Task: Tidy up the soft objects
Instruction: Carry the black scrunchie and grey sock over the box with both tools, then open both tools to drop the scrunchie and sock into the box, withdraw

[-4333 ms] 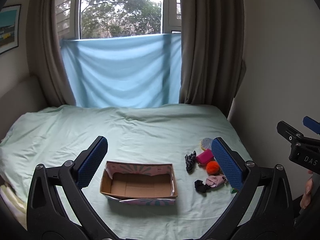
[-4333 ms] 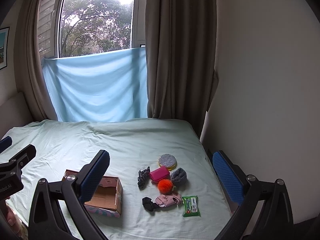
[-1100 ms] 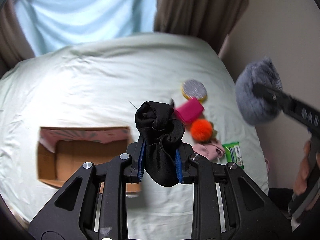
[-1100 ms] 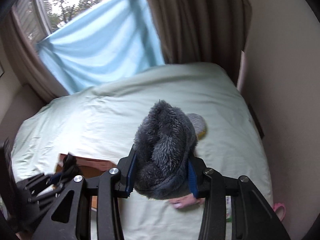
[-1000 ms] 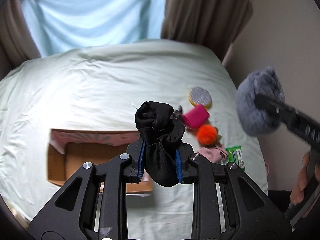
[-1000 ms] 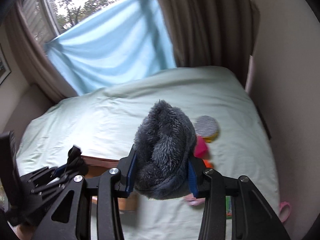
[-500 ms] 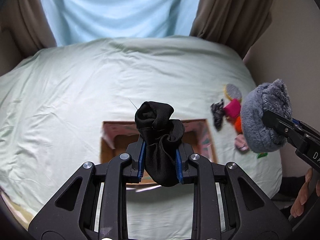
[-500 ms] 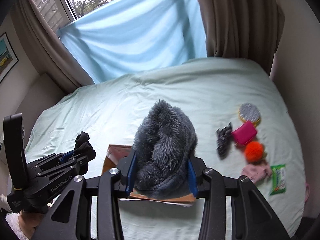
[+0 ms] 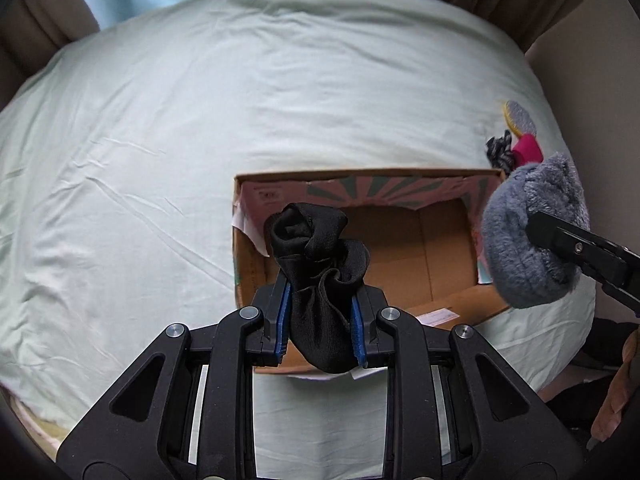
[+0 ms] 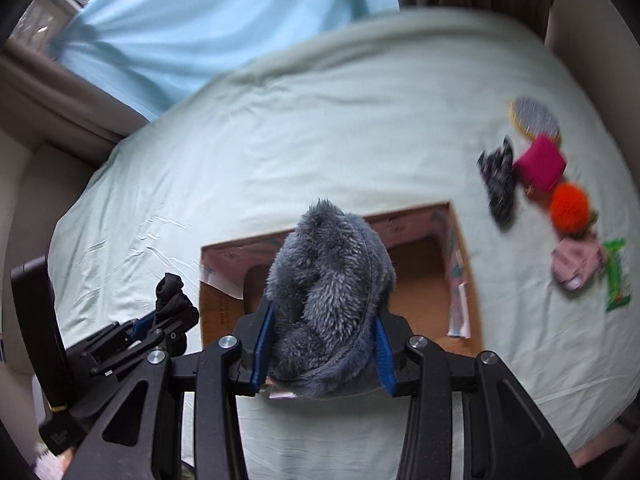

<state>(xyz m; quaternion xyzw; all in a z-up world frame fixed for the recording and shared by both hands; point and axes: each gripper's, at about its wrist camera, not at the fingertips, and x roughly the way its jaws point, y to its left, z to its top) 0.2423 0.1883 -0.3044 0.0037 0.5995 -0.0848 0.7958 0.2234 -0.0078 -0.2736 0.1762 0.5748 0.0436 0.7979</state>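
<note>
My left gripper (image 9: 320, 320) is shut on a bunched black sock (image 9: 318, 264) and hangs over the left part of an open cardboard box (image 9: 444, 244) on the bed. In the right wrist view my right gripper (image 10: 320, 352) is shut on a grey fuzzy bundle (image 10: 328, 292), also above the box (image 10: 420, 292). That grey bundle (image 9: 528, 232) shows at the box's right end in the left wrist view, and the black sock (image 10: 170, 288) at the left in the right wrist view. The box floor looks bare.
On the pale green bedsheet (image 10: 320, 140) to the right of the box lie a patterned dark scrunchie (image 10: 498, 180), a magenta pouch (image 10: 540, 164), an orange pompom (image 10: 568, 208), a round grey pad (image 10: 534, 116), a pink cloth (image 10: 576, 264) and a green packet (image 10: 618, 276). Curtains and wall bound the bed.
Both grippers have carried their loads leftward and down from the pile of items to above the box. The box now fills the middle of both views.
</note>
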